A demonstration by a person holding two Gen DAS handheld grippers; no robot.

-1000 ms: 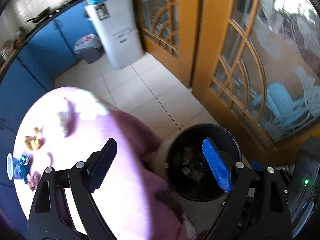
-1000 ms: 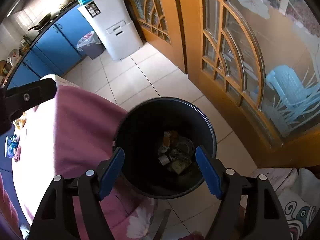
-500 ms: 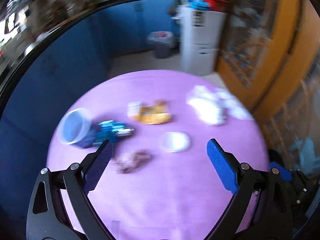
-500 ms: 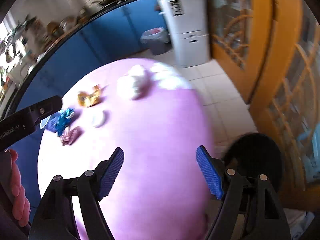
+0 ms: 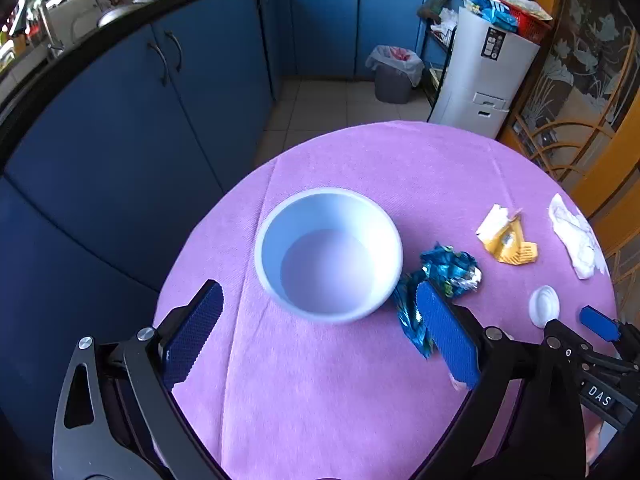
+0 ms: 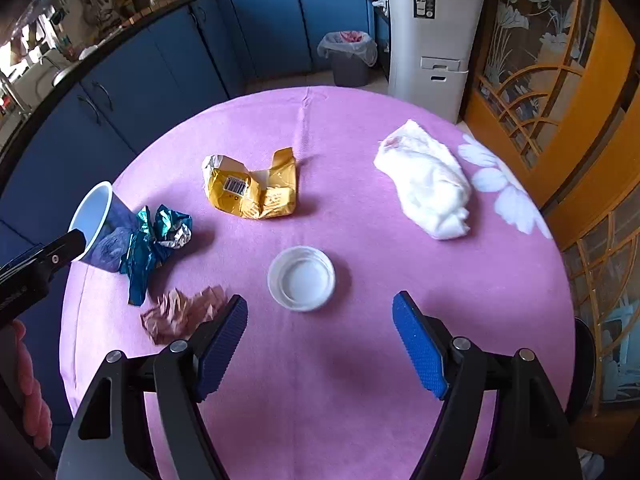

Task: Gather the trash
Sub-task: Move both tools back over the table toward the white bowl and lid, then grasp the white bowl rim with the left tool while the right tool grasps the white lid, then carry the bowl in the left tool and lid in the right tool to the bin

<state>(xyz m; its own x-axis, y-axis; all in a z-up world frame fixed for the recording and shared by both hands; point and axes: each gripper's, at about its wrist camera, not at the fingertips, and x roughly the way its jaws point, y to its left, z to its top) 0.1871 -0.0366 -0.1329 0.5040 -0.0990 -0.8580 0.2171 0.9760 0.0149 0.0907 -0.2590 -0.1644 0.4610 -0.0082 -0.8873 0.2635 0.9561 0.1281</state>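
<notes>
Blue-padded left claw (image 5: 320, 328) and right claw (image 6: 320, 344), both wide open and empty, line up next pickups: paper cup (image 5: 328, 252), white lid (image 6: 301, 278).

Around my round surface (image 6: 360, 380), draped in pink cloth, blue cabinets (image 5: 120, 152) curve under a dark countertop (image 5: 80, 36). A white appliance (image 6: 434, 44) stands beside a lined bin (image 6: 349, 58) on pale floor tiles (image 5: 320, 104); orange glazed doors (image 6: 560, 92) glow in daylight.

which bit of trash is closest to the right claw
The brown crumpled wrapper, lying right beside the right claw; the white lid is slightly farther.
</notes>
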